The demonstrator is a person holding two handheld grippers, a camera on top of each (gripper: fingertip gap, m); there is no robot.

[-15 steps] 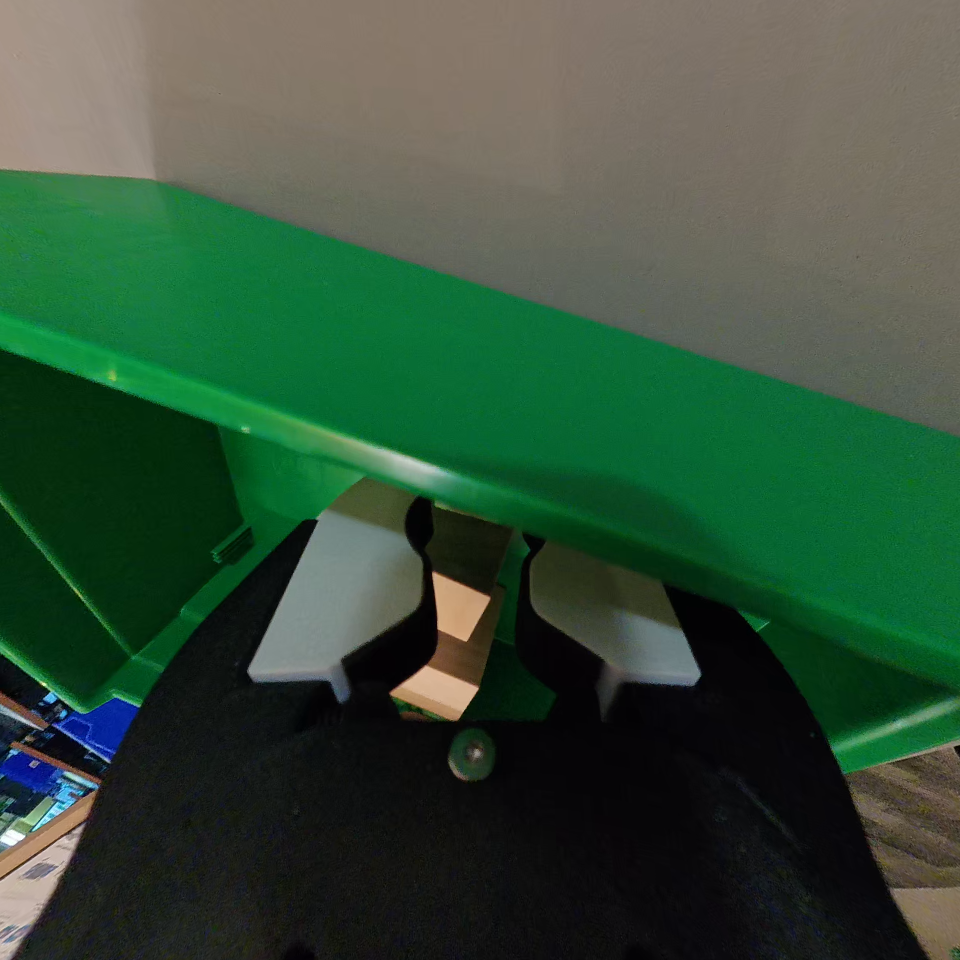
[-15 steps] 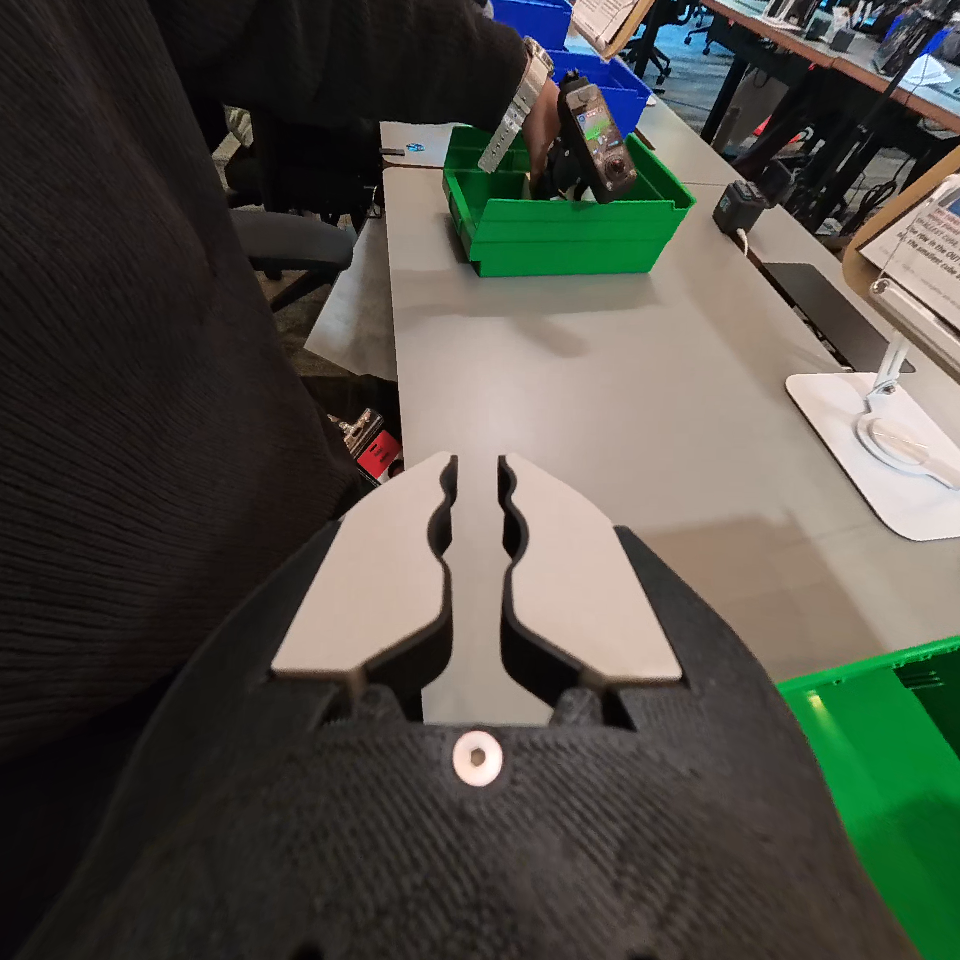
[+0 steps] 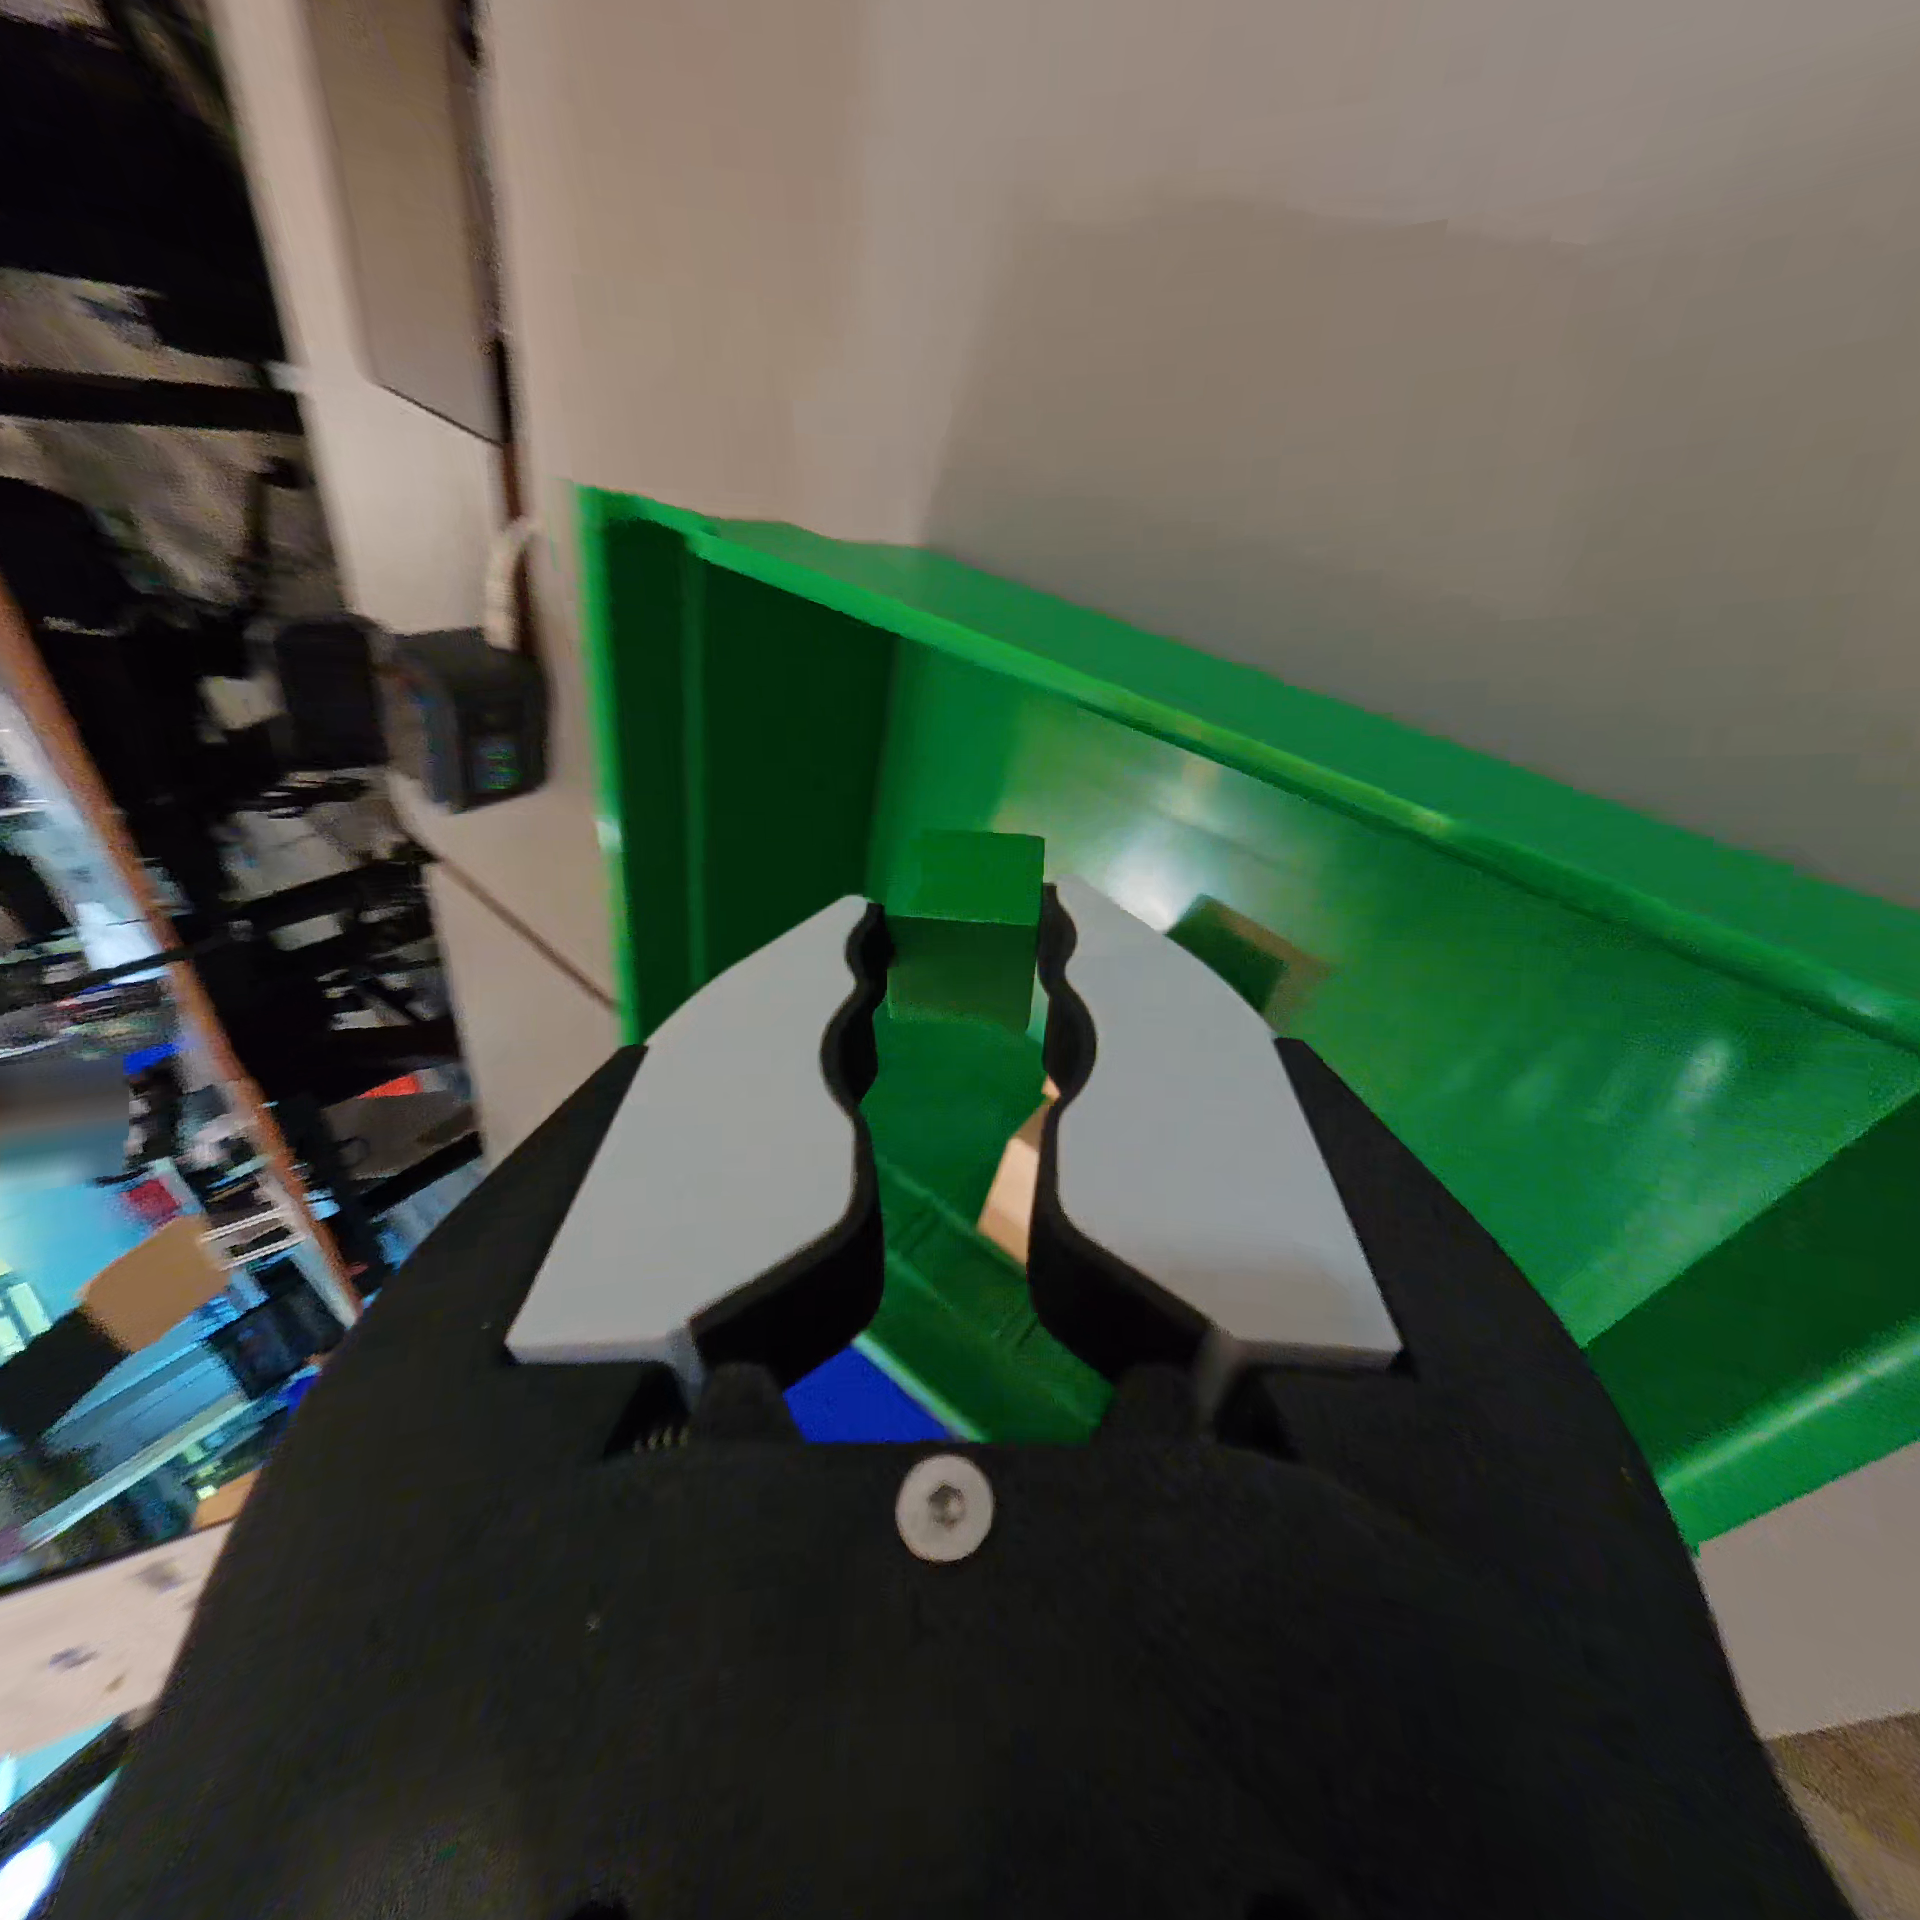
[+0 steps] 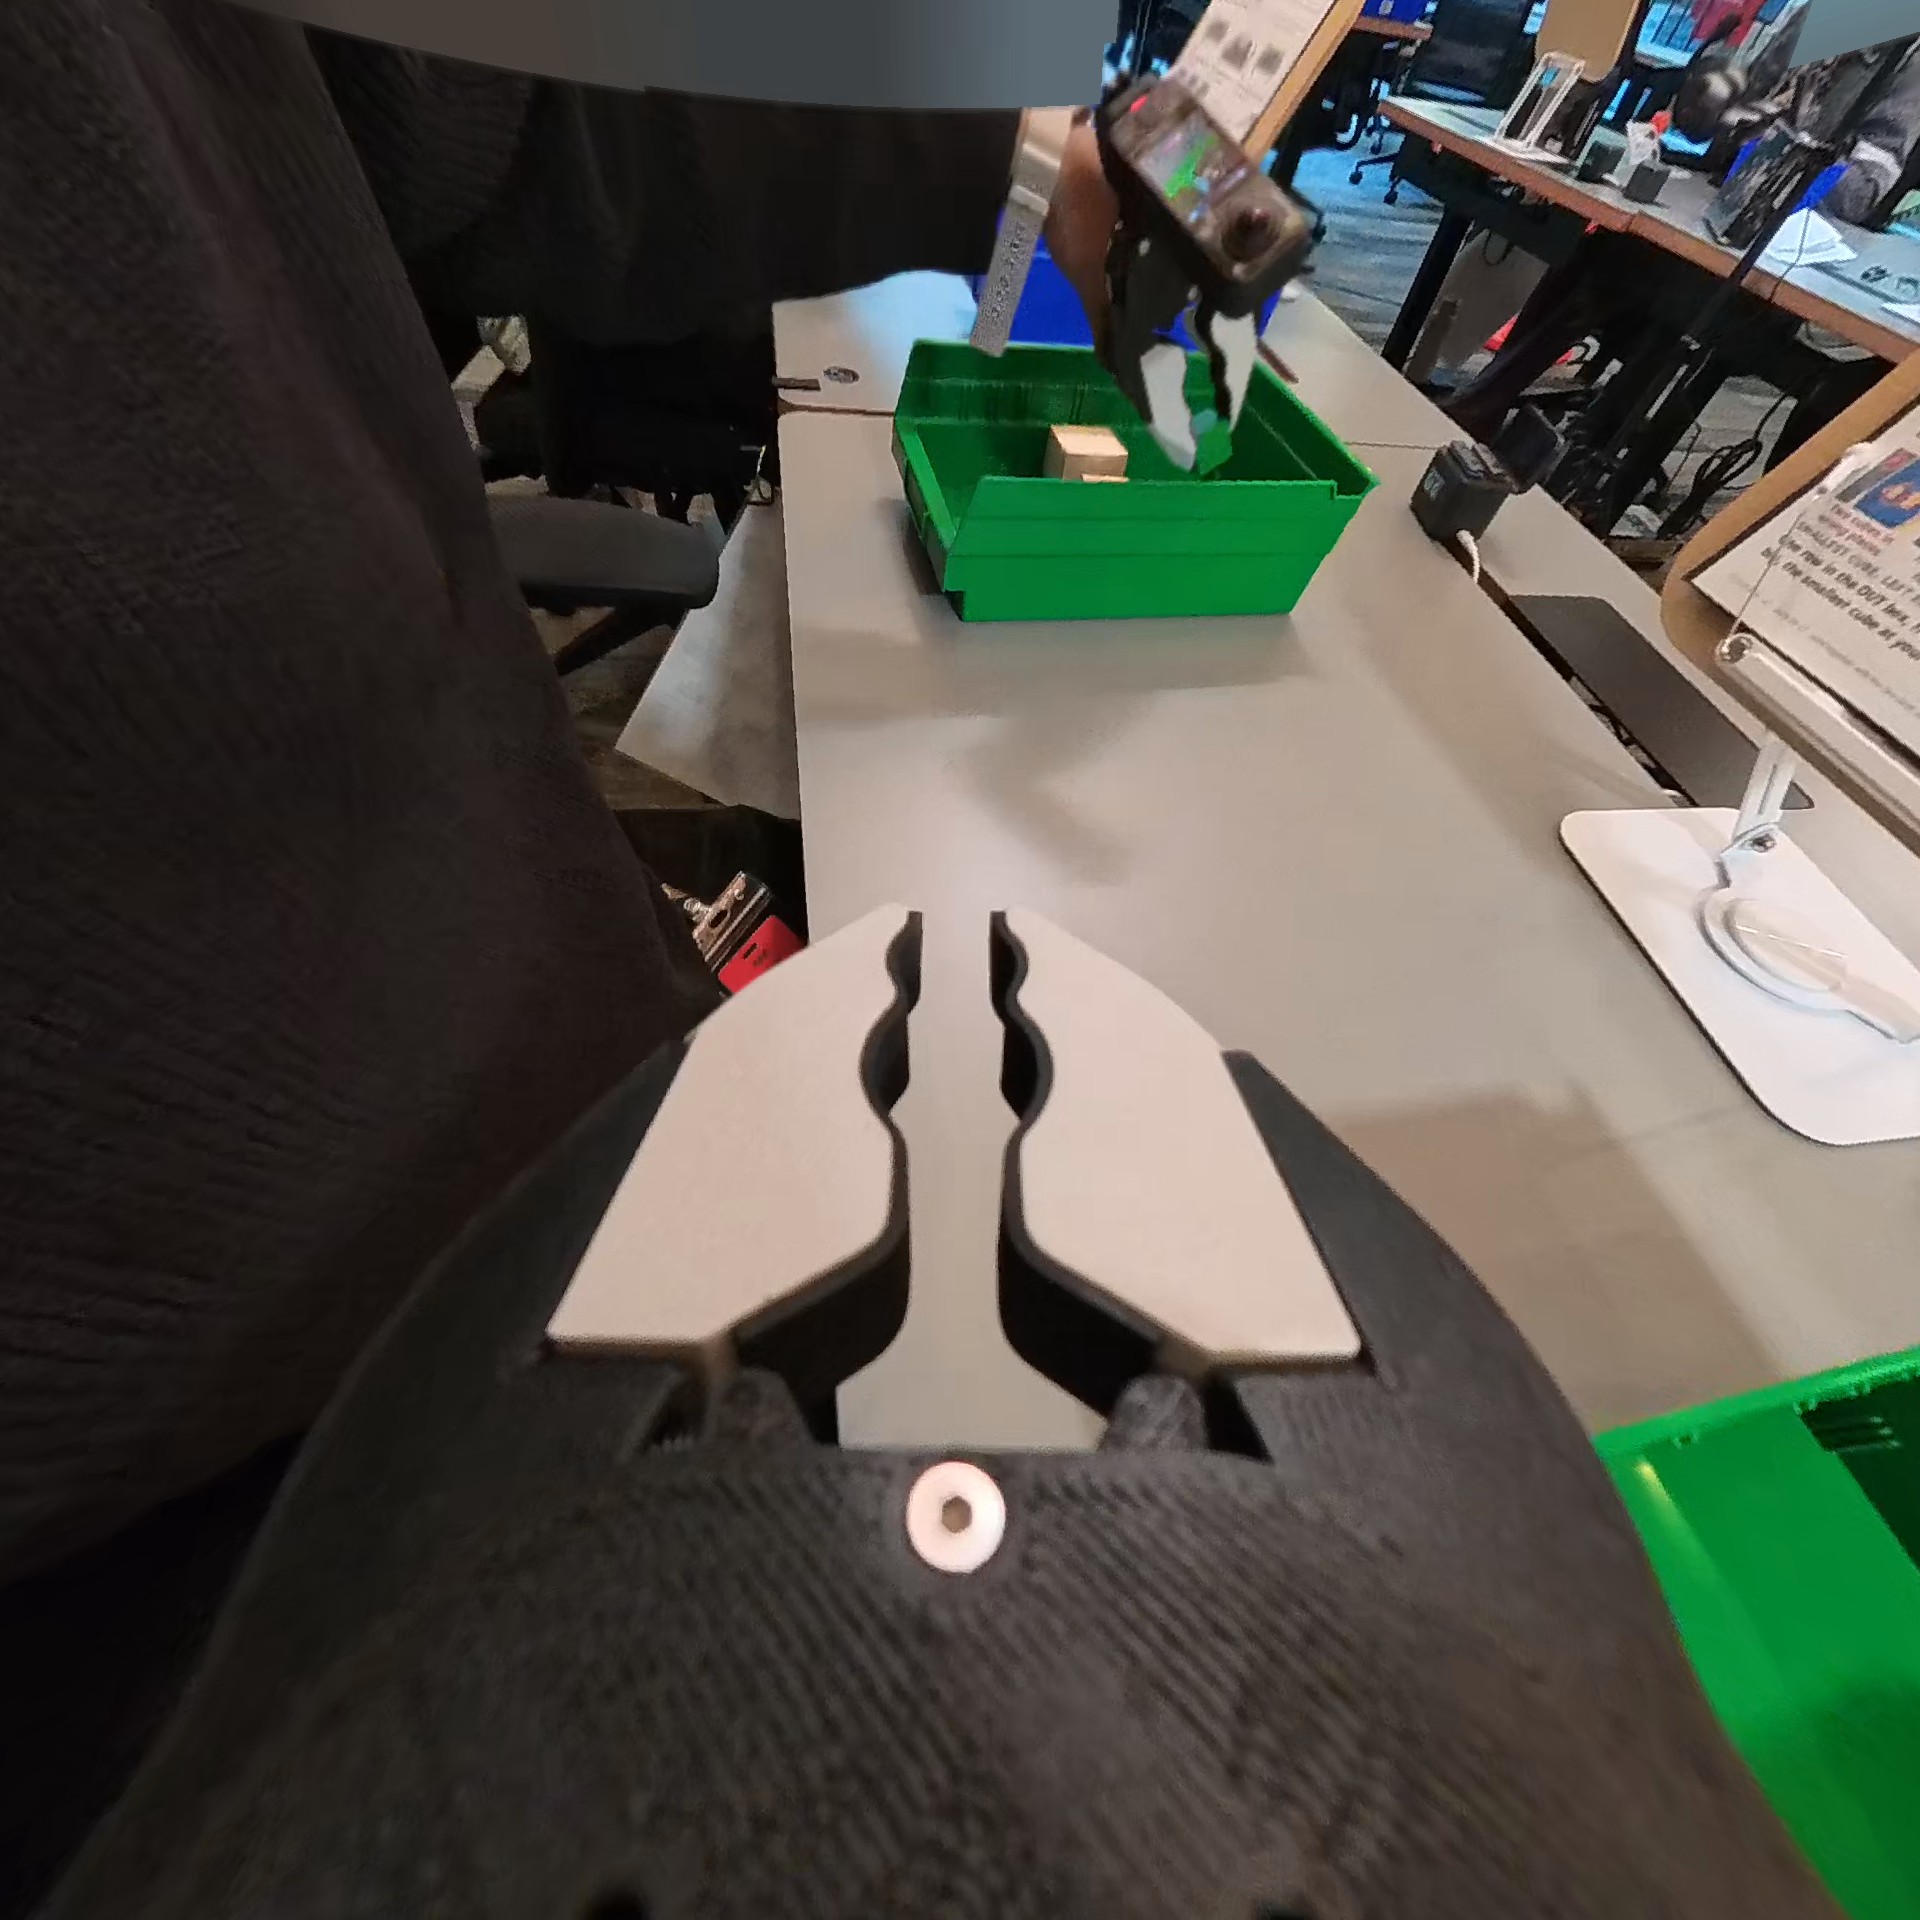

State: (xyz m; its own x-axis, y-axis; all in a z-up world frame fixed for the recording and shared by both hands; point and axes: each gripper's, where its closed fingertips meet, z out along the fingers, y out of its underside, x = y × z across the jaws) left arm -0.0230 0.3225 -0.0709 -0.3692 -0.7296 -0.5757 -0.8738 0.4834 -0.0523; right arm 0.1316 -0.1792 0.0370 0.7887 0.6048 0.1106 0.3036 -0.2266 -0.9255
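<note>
My left gripper (image 3: 961, 914) is shut on a small green cube (image 3: 966, 977), pinched between its fingertips above the inside of a green bin (image 3: 1351, 748). Two wooden cubes (image 3: 1023, 1174) lie on the bin floor below it. The right wrist view shows the same gripper (image 4: 1195, 431) from afar. It is held by a hand over that bin (image 4: 1122, 561), with the green cube (image 4: 1210, 442) at its tips and a wooden cube (image 4: 1086, 452) beside it. My right gripper (image 4: 956, 920) is empty, its fingers nearly together, low over the grey table (image 4: 1195, 831).
A second green bin (image 4: 1766, 1558) sits at the near right. A white stand base (image 4: 1766, 956) carrying a paper board is at the right edge. A small black device (image 4: 1465, 499) with a cable lies right of the far bin. A person's dark sleeve (image 4: 260, 727) fills the left.
The left gripper has risen out of the bin and turned. A green cube now sits between its fingers, where wooden blocks showed before. The right gripper has barely moved.
</note>
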